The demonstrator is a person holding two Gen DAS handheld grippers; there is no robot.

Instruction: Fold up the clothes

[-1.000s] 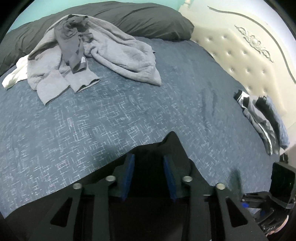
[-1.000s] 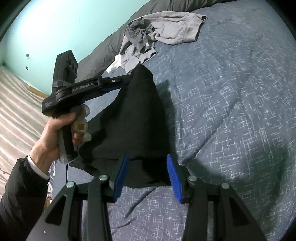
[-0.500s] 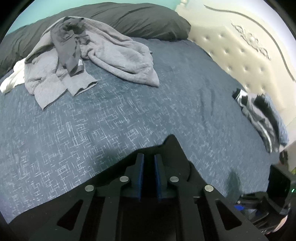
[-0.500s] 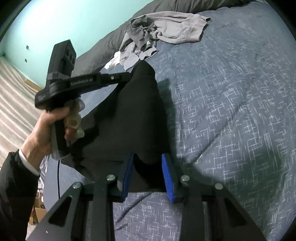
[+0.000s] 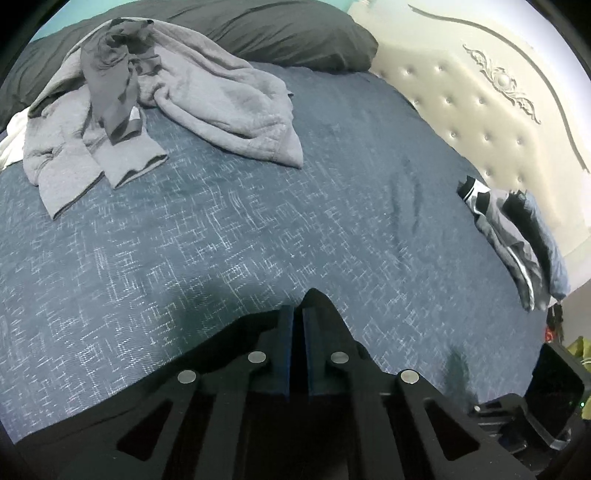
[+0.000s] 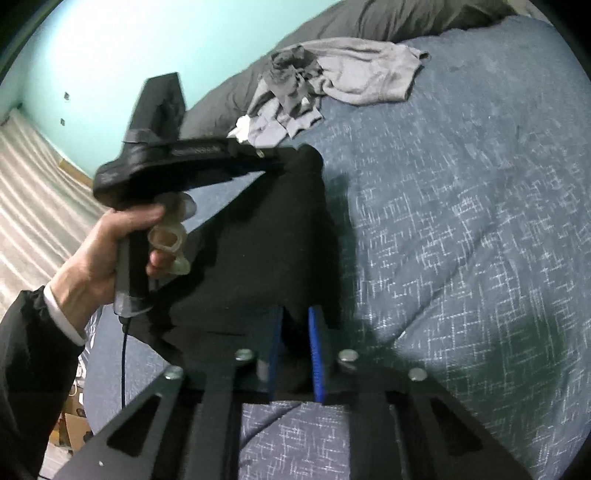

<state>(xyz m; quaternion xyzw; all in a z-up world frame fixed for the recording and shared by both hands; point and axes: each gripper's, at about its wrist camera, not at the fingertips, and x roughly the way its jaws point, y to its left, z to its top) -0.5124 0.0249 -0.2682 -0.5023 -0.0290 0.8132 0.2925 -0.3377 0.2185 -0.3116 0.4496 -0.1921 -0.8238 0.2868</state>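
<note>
Both grippers, left [image 5: 297,325] and right [image 6: 295,332], apparently clenched on black garment [image 6: 258,240] above bed [image 6: 461,221]; lift evenly, keep edge taut.

One black garment [image 6: 258,236], one grey clothes heap [image 5: 147,92], one folded stack [image 5: 517,236], two grippers.

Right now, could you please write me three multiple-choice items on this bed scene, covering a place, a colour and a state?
1. Where does the grey clothes pile lie?
A. on the floor
B. on the bed by the dark pillow
C. on the headboard

2. What colour is the garment between the grippers?
A. black
B. white
C. red

3. How is the left gripper?
A. wide open
B. out of view
C. shut on the garment

Answers: 1 B, the pile rests on the blue bedspread near the pillow; 2 A, the cloth is black; 3 C, its blue pads pinch a black corner.
</note>
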